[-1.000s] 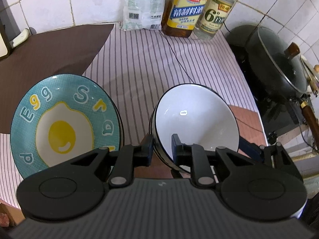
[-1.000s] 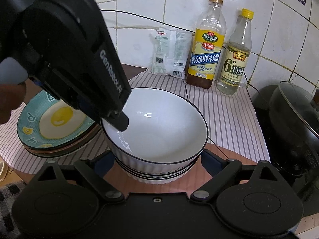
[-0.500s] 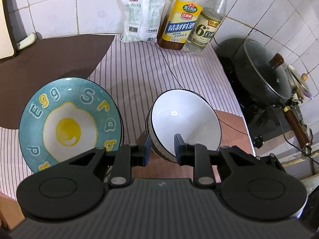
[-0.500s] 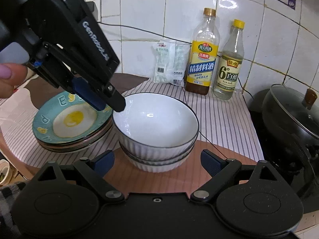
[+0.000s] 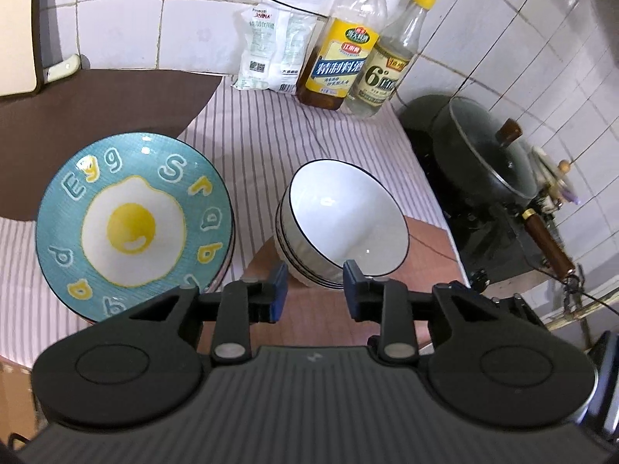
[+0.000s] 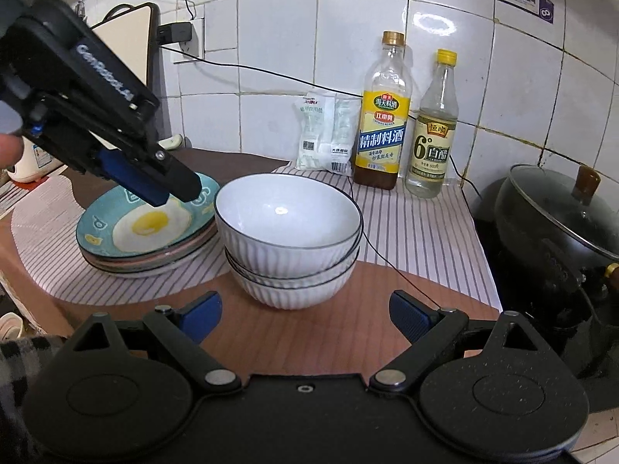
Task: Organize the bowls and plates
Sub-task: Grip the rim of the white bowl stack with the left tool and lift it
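Tiled wall [image 6: 278,38] fills the top of both views; striped cloth [image 5: 271,143] covers the counter mid-frame, with a bare reddish patch of counter [image 6: 309,328] at lower centre of the right wrist view; black pot [image 6: 557,224] with glass lid at right edge; stack of plates [image 6: 147,239], egg-print teal one on top, sits left of centre on the cloth; stack of white bowls [image 6: 288,239] with dark rims just beside it, centre frame, partly on cloth and partly on bare counter; yellow-label bottle [image 6: 383,116] and clear bottle [image 6: 433,127] stand side by side at the wall, upper right; white packet [image 6: 325,135] leans just left of them; left gripper [image 5: 314,290] bottom centre of its view, jaws opening, nothing between them, near rim of the top bowl just beyond the tips; right gripper [image 6: 305,315] bottom centre, jaws spread wide, released, bowls ahead of the gap, no contact.
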A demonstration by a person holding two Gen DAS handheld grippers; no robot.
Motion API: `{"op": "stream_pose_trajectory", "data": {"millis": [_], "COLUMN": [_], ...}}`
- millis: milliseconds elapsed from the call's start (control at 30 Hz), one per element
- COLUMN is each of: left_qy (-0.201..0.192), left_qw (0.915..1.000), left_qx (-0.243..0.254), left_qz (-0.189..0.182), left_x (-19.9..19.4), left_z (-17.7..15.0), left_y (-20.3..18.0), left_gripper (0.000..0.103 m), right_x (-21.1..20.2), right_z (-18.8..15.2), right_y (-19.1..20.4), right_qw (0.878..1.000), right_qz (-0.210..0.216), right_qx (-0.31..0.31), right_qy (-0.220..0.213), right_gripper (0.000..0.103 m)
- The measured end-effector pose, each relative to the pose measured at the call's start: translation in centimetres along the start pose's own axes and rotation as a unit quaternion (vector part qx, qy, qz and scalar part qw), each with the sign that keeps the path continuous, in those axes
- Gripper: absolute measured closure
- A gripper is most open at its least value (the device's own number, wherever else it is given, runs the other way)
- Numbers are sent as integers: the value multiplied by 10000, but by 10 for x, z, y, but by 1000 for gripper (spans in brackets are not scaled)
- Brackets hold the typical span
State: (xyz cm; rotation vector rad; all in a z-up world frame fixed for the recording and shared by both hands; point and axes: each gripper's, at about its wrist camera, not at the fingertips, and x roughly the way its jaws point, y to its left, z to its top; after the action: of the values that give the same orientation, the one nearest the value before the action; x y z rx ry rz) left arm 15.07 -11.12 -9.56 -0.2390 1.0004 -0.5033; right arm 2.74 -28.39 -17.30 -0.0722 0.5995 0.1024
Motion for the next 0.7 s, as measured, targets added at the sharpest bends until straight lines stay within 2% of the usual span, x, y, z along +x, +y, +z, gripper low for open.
{"op": "stream_pose_trajectory", "data": {"millis": [333,467,700], "left_qy": [-259,-362,-478], "left_qw": [9979,9951,9918], "left_qx": [-580,-816,-889], "left_qz": [-150,-432,-780], "left_x": [8,10,21], "left_z": [-20,-22,-25], "left_y": [20,27,29], "left_gripper": [70,64,57], "right_x": [20,30,52], "right_z": [-18,-22,-25], "right_y": [-3,-2,-2], "right_qw": [9998,9998,9997], "right_qz": [-117,-68,96], "right_qx": [-172,-201,-123], "right_qy": [48,29,-164], "right_gripper": [7,7,7]}}
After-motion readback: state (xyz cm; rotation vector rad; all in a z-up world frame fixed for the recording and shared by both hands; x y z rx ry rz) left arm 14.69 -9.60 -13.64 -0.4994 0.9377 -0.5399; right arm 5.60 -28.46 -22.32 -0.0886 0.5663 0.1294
